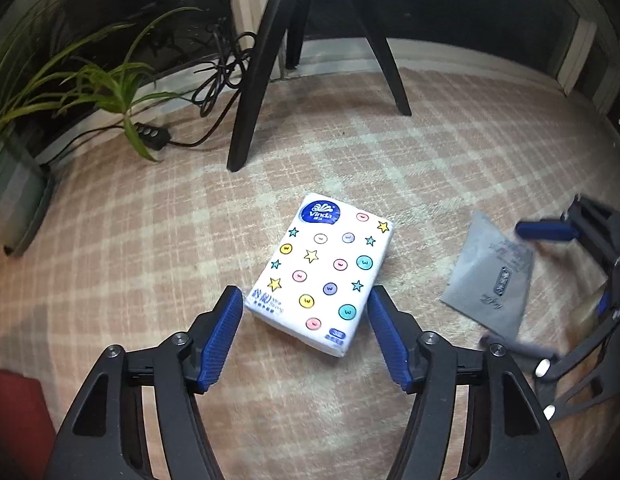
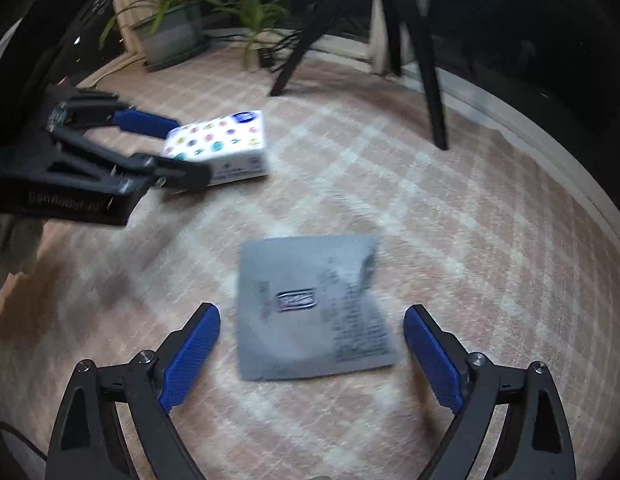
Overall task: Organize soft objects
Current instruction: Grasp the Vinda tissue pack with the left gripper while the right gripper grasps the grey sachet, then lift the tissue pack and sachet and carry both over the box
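Observation:
A white Vinda tissue pack (image 1: 323,274) with coloured dots and stars lies flat on the pink checked blanket (image 1: 449,152). My left gripper (image 1: 306,300) is open, its blue pads on either side of the pack's near end without closing on it. The pack also shows in the right wrist view (image 2: 220,144), with the left gripper (image 2: 178,148) around it. A flat grey sachet (image 2: 310,306) lies on the blanket. My right gripper (image 2: 311,320) is open and straddles the sachet's near part. The sachet (image 1: 489,276) and right gripper (image 1: 521,288) show at the right of the left wrist view.
A black tripod (image 1: 310,60) stands on the blanket behind the pack. A potted plant (image 1: 70,88) and a black cable with a switch (image 1: 150,134) are at the far left. A red object (image 1: 14,412) sits at the near left edge. A window sill runs behind.

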A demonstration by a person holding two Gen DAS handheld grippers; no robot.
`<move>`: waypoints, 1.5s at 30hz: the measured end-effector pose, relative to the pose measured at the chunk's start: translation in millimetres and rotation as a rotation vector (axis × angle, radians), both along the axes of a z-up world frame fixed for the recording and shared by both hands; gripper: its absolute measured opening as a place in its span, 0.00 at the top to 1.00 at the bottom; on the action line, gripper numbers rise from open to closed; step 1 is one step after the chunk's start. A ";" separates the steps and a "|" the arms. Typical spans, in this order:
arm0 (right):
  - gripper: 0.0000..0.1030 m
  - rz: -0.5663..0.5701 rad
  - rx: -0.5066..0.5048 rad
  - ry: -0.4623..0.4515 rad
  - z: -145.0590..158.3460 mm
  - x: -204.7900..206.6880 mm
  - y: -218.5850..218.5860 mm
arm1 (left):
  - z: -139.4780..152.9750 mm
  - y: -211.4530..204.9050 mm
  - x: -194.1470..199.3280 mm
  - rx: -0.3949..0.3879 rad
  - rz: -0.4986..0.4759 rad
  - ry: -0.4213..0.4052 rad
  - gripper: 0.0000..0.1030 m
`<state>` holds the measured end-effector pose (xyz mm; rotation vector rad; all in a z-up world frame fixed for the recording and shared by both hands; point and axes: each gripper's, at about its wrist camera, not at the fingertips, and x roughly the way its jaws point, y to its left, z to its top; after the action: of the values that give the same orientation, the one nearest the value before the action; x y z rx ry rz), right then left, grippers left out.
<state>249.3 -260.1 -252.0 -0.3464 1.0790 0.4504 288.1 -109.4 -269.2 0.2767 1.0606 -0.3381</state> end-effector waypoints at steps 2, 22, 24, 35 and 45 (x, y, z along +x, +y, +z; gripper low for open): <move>0.12 -0.002 0.001 0.003 -0.1 4.2 -4.1 | 1.7 -1.5 2.6 0.017 -0.012 -0.004 0.37; 0.28 0.031 0.019 -0.012 -0.4 10.5 -2.0 | -12.6 -11.1 36.8 -0.038 0.018 0.043 0.39; 0.34 0.038 0.018 -0.012 0.9 8.3 -1.7 | -14.2 -10.9 34.4 -0.043 0.022 0.035 0.44; 0.47 0.049 0.028 -0.014 3.3 -0.5 -2.6 | -10.0 -14.1 15.1 -0.068 0.041 0.012 0.50; 0.47 0.020 0.084 -0.028 17.3 -8.9 -12.6 | 1.3 1.7 1.7 -0.114 0.064 -0.004 0.50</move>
<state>240.4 -272.6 -234.7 -0.2891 1.0272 0.5055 289.8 -107.7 -267.9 0.1410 1.0404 -0.3387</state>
